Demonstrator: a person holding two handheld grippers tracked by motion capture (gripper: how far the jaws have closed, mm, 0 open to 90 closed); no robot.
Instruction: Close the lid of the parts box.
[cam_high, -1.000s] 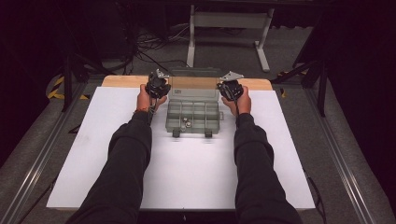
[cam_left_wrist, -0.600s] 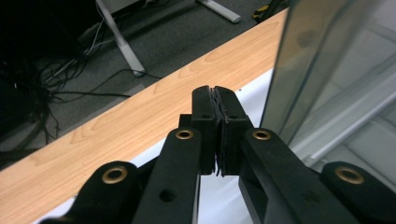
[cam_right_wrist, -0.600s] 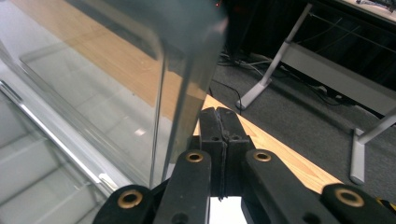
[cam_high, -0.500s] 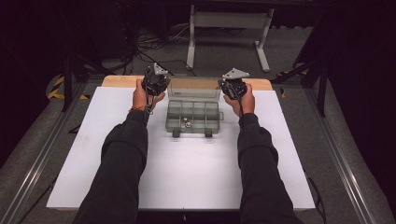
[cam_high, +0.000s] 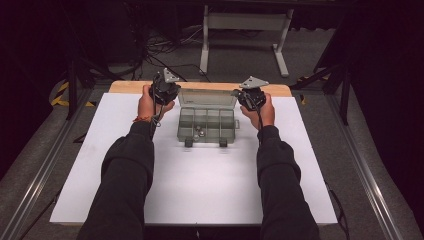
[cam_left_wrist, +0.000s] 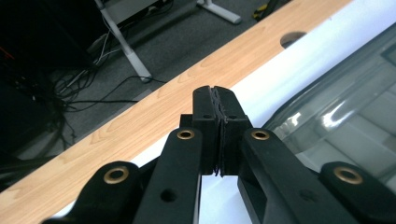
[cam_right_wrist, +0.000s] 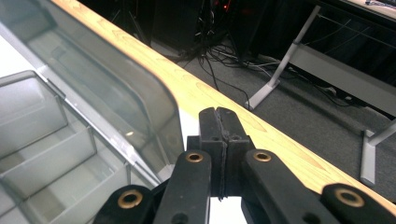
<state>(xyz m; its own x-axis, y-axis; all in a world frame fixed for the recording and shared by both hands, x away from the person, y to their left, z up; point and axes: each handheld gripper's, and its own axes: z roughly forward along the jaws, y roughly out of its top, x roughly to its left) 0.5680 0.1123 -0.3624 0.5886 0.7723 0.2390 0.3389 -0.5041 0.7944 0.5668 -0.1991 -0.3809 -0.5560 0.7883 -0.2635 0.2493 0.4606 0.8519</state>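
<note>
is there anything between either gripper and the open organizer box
Nothing visible. The left gripper and right gripper, both shut, flank the open lid of the organizer box, with bare white table cover beside them.

Lying across the wooden counter (cam_high: 200, 86): a white sheet (cam_high: 200, 175), carrying an open grey compartment box (cam_high: 207, 123) near its far edge.

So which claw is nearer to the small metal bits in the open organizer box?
Left, by a little. The left claw hovers at the lid's left corner, the right claw at its right; the metal bits lie left of centre.
</note>
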